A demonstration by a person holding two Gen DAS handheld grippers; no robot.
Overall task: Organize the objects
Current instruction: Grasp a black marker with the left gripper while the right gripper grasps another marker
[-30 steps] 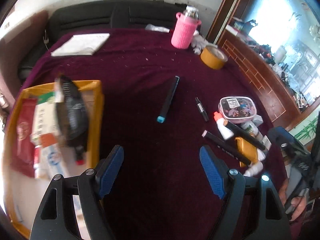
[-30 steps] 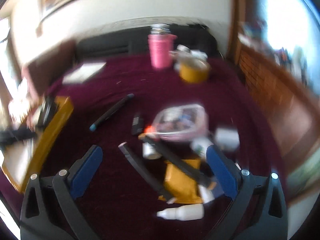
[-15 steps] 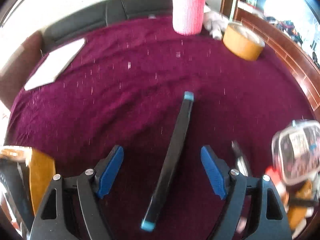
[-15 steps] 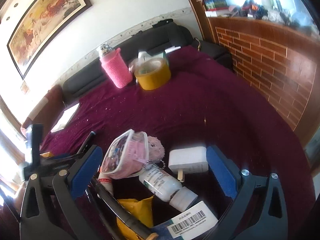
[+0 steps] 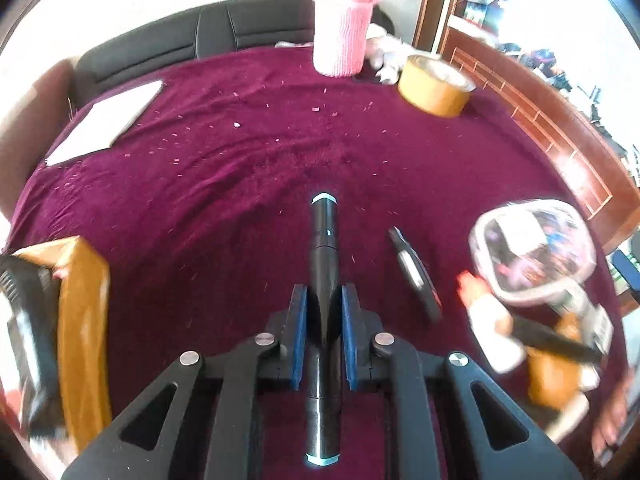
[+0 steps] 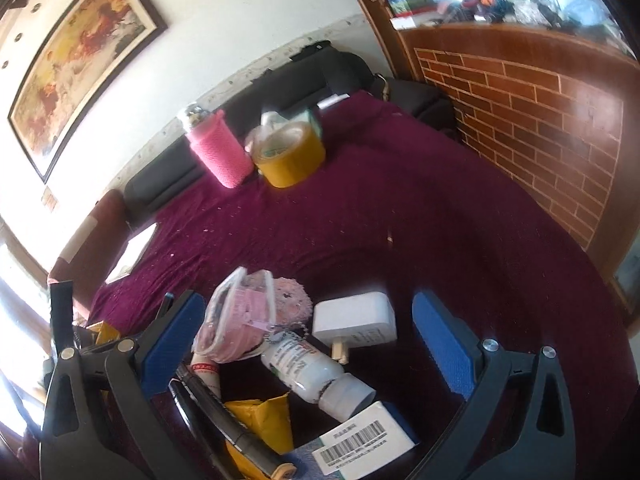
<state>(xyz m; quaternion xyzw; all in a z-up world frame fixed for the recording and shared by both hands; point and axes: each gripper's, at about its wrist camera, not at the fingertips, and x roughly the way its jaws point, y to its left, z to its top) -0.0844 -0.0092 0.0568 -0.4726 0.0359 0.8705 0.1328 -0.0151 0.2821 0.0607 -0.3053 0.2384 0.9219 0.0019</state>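
Left gripper (image 5: 324,320): blue pads (image 5: 299,332) closed tight on both sides of a long black pen with light-blue ends (image 5: 325,264). The pen runs lengthwise between the fingers, its far tip out over the maroon tablecloth (image 5: 240,184), its near end back under the gripper body.

Right gripper (image 6: 316,344): fingers spread wide, holding nothing. It hovers over a cluster of loose items on the near right part of the table:
- clear pouch with pink contents (image 6: 240,316), leaning on a pink fuzzy ball (image 6: 292,300)
- white plug adapter (image 6: 354,320), just right of the ball
- white bottle (image 6: 316,372) on its side, touching the adapter's near edge
- black marker (image 6: 228,424) lying across a yellow packet (image 6: 264,420)
- white box with a barcode (image 6: 364,444), nearest of all

Far side of the table: pink knitted bottle sleeve (image 5: 342,36), roll of brown tape (image 5: 436,86) just right of it, white notepad (image 5: 104,122) far left.

Near left edge: yellow tray (image 5: 80,312) with a black object inside, blurred.

A shorter black marker (image 5: 412,268) lies on the cloth right of the held pen.
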